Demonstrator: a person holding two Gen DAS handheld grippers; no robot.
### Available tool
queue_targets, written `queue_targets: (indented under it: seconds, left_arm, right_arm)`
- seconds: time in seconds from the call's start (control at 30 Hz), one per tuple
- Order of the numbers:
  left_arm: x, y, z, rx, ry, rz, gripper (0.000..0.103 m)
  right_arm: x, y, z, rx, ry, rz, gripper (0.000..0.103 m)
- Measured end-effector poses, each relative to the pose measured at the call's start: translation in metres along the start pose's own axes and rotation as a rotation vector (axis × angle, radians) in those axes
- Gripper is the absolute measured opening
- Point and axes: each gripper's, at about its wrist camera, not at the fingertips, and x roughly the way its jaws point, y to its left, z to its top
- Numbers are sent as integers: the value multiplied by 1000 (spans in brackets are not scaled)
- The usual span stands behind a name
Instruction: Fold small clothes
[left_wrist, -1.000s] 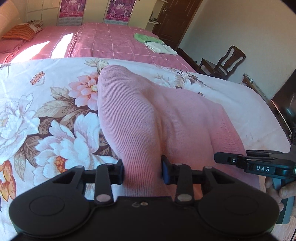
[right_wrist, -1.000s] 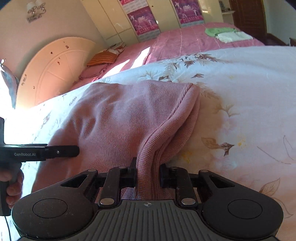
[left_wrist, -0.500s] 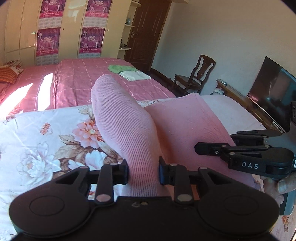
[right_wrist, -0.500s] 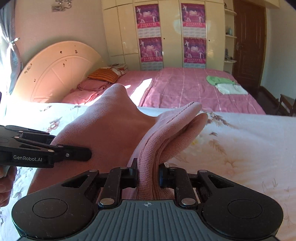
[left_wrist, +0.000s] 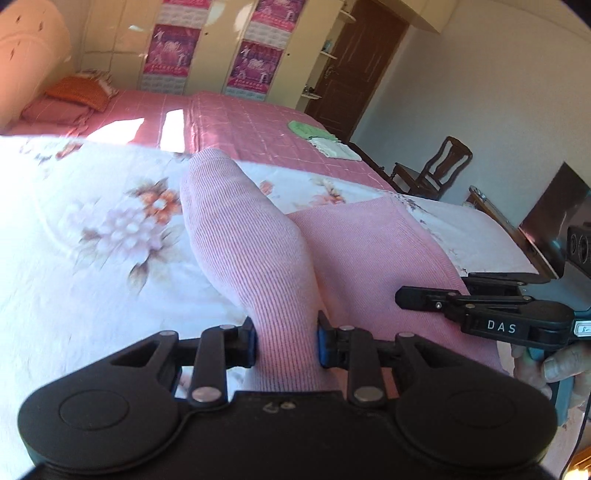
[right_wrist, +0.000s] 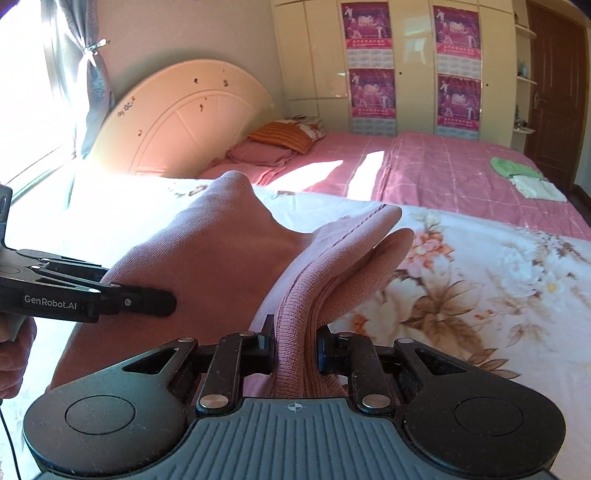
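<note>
A pink ribbed knit garment (left_wrist: 251, 258) hangs lifted above the floral bedsheet (left_wrist: 92, 229). My left gripper (left_wrist: 286, 341) is shut on a bunched fold of it. In the right wrist view the same garment (right_wrist: 207, 243) rises in two peaks, and my right gripper (right_wrist: 295, 345) is shut on its doubled hem edge. Each gripper shows in the other's view: the right gripper (left_wrist: 402, 295) at the garment's right side, the left gripper (right_wrist: 170, 301) at its left, each held by a hand. The garment's lower part is hidden behind the grippers.
Beyond the floral sheet (right_wrist: 480, 280) lies a pink checked bed (left_wrist: 240, 122) with a folded green cloth (left_wrist: 306, 129) and a white one (left_wrist: 334, 147). A wooden chair (left_wrist: 436, 170) and a dark screen (left_wrist: 554, 218) stand at the right, a cream headboard (right_wrist: 184, 118) by the window.
Both grippers have carried the garment's gripped edges up and across the bed. It lay draped on the sheet before and now stands raised in folds. The left jaws narrowed on the cloth.
</note>
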Motion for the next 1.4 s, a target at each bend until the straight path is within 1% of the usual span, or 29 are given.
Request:
queue_targets:
  seconds: [0.1, 0.13, 0.17, 0.2, 0.23, 0.27, 0.3, 0.33, 0.37, 0.43, 0.5, 0.57, 0.6, 0.63, 0.67, 0.7, 0.73, 0.77, 0.8, 0.87, 0.9, 0.97, 1.03, 1.1, 1.17, 1.2, 1.23, 1.3, 1.4]
  left_arm:
    - [4, 43, -25, -113, 28, -19, 29]
    - [10, 59, -34, -167, 41, -44, 33]
    - [13, 72, -42, -220, 41, -58, 44]
    - [15, 82, -48, -267, 23, -79, 49]
    - [15, 89, -52, -302, 1, -112, 49]
    - [14, 91, -53, -308, -8, -122, 50]
    - [13, 92, -54, -300, -12, -118, 50]
    - [8, 90, -52, -289, -16, -100, 55]
    - [1, 87, -50, -276, -30, -67, 57]
    - [-21, 82, -49, -231, -83, -19, 54]
    - [-33, 75, -39, -172, -114, -2, 53]
    - [-32, 60, -22, -83, -131, 17, 53]
    - [-28, 51, -15, -45, -134, 20, 53]
    - [-20, 41, -10, -12, -117, 7, 53]
    - [-9, 36, -8, 6, -81, -13, 53]
    - [4, 33, -11, 18, -33, -12, 53]
    - [17, 31, -15, 38, 15, 14, 53]
    - [28, 28, -23, 70, 36, 35, 53]
    - [30, 25, -25, 84, 20, 46, 53]
    - [16, 18, -35, 110, 10, 84, 54]
    - [5, 14, -40, 121, -8, 96, 54]
    - [-20, 6, -54, 119, -47, 68, 55]
    - [-35, -6, -73, 123, -59, 69, 53]
    - [-46, -16, -91, 141, -70, 75, 54]
    - [-49, -20, -104, 126, -59, 70, 53]
    - [-48, -20, -108, 119, -53, 66, 53]
    - [-47, -20, -113, 111, -44, 62, 53]
    - [-41, -19, -118, 97, -13, 73, 53]
    - [-35, -21, -129, 112, -4, 105, 54]
  right_arm:
    - [26, 1, -14, 64, 61, 33, 19]
    - [34, -2, -20, 88, 86, 31, 19]
    - [43, -8, -28, 119, 115, 16, 19]
    - [48, -21, -40, 162, 141, 5, 19]
    - [52, -29, -46, 198, 149, 17, 23]
    - [50, -37, -54, 232, 142, 18, 36]
    - [47, -41, -56, 237, 136, 6, 42]
    - [43, -42, -53, 226, 134, -9, 43]
    - [35, -42, -49, 216, 125, -34, 43]
    - [12, -41, -40, 203, 58, -86, 43]
    - [-6, -34, -28, 150, -12, -110, 42]
    - [-6, -22, -17, 80, -15, -93, 33]
    - [-2, -15, -14, 40, -4, -80, 32]
    - [4, -9, -12, 0, 18, -68, 27]
    - [14, -3, -14, -38, 53, -64, 17]
    - [30, -2, -20, -68, 116, -100, 9]
    - [41, -7, -26, -71, 163, -146, 0]
    - [47, -14, -31, -62, 172, -166, 0]
    - [47, -20, -34, -49, 149, -169, 0]
    - [44, -26, -33, -25, 158, -230, 0]
    - [33, -27, -34, -8, 147, -226, 0]
    - [3, -25, -37, 17, 103, -181, 0]
    - [-26, -14, -46, 10, 67, -143, 0]
    - [-48, 5, -63, -27, 48, -85, 0]
    - [-51, 19, -78, -68, 67, -55, 0]
    - [-47, 24, -87, -84, 91, -50, 0]
    - [-42, 24, -94, -90, 111, -60, 0]
    - [-29, 19, -108, -92, 167, -126, 0]
    - [-24, 12, -111, -50, 171, -127, 0]
